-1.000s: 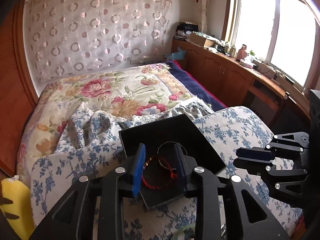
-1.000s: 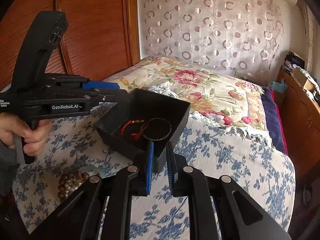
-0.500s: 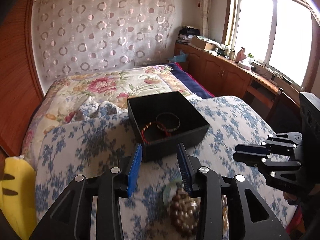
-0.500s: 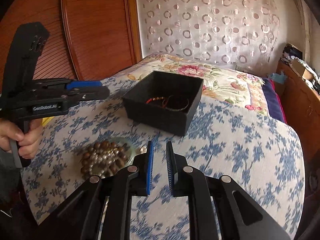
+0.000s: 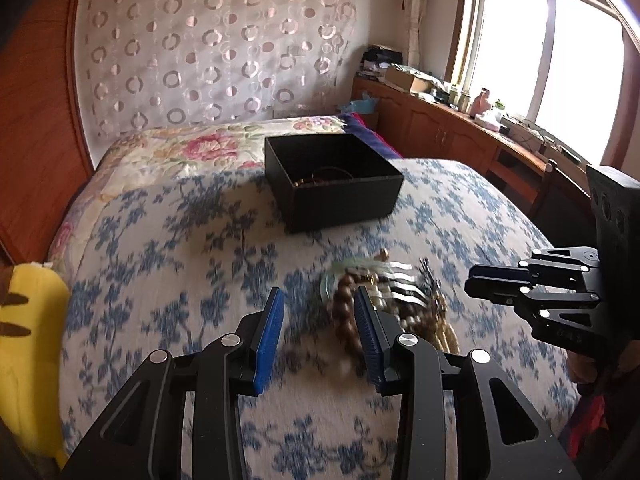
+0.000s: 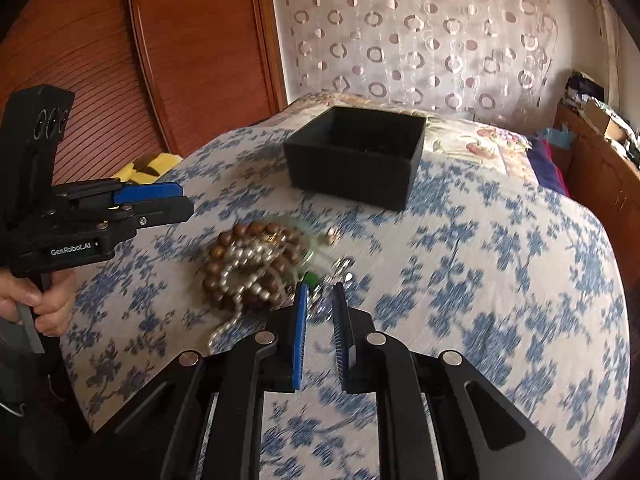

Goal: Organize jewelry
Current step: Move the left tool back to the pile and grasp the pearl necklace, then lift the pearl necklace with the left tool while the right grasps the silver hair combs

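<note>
- Left gripper: parted to a moderate gap, empty, blue pads straddling bare cloth and the near edge of the jewelry pile.
- Right gripper: nearly closed, only a narrow slot between the pads, nothing gripped; tips just beside the near-right edge of the pile.
- Pile itself: brown wooden bead strand, pale pearl strand looped over it, something pale green and glassy beneath, small metal bits on the box side; blurred, so finer pieces hard to tell.
- Handling, as a judgement: strands limp and tangled, likely to drag neighbours along when lifted; beads round and slick, prone to rolling out of a shallow pinch; green ring probably rigid and breakable.
- Best hold, probably: pinch across one strand where it lies clear at the edge of the pile, the pearl tail on the near side looking free.
- Black box: beyond the pile, well apart, open, with a few bracelets already inside.
- Blue-flowered cloth: soft surface under pile and box.
</note>
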`<state>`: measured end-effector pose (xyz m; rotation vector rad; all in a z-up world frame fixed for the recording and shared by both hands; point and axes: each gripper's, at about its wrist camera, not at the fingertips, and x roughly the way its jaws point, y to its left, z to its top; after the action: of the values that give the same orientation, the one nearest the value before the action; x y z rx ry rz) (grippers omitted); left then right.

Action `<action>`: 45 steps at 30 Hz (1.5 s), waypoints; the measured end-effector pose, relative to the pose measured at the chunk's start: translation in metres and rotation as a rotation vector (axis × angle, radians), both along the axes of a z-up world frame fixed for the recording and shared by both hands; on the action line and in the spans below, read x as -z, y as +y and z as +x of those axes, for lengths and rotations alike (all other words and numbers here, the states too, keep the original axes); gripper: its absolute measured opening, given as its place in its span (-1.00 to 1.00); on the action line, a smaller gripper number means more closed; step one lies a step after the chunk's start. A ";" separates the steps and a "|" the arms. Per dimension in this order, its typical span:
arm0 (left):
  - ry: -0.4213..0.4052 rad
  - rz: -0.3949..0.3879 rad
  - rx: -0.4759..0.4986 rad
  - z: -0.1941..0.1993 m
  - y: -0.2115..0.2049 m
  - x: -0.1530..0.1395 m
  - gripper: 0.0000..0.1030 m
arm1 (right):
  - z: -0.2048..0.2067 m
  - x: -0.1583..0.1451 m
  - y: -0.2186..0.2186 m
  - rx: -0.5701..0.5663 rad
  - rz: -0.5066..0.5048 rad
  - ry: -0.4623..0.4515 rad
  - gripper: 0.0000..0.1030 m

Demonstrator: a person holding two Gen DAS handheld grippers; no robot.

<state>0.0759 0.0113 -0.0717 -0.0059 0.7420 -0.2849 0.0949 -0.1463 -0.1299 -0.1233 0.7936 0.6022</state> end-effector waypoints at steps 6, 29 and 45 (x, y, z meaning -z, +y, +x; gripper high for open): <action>0.027 -0.013 0.037 -0.019 -0.011 0.009 -0.33 | -0.009 0.005 -0.007 0.020 -0.011 0.009 -0.69; 0.142 0.077 0.107 -0.023 -0.071 0.044 -0.61 | -0.038 0.028 -0.041 0.078 -0.023 -0.021 -0.40; 0.030 0.114 0.098 -0.030 -0.067 0.014 -0.92 | -0.038 0.031 -0.040 0.081 -0.030 -0.013 -0.40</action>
<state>0.0455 -0.0556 -0.0857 0.1346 0.7883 -0.3360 0.0570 -0.1859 -0.1604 -0.1216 0.7913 0.5128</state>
